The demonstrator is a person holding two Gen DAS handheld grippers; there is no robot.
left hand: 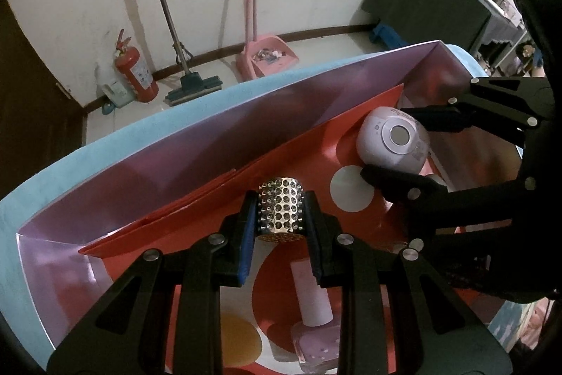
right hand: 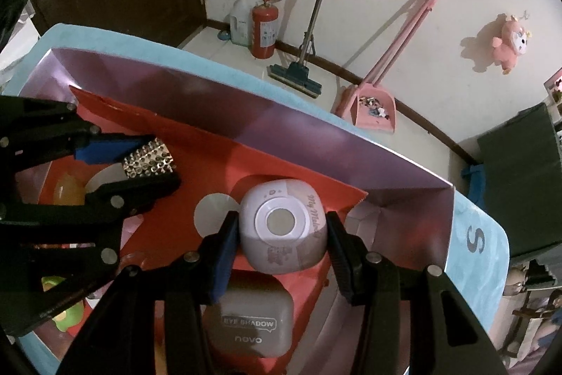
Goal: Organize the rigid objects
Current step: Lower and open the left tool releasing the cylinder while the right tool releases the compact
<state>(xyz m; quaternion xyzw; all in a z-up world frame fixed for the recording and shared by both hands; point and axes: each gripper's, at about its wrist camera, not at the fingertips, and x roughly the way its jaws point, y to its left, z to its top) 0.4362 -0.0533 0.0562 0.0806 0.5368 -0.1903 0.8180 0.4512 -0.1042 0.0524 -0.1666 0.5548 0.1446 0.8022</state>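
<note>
My left gripper is shut on a silver studded cylinder and holds it over the red polka-dot sheet inside the purple box. My right gripper is shut on a lilac rounded case with a round mirror on its face, held near the box's right end. In the left wrist view the case and right gripper show at the right. In the right wrist view the left gripper with the cylinder shows at the left.
A pink nail polish bottle lies under the left gripper. A grey eye shadow case lies under the right gripper. The box sits on a light blue cloth. A green toy lies at the left.
</note>
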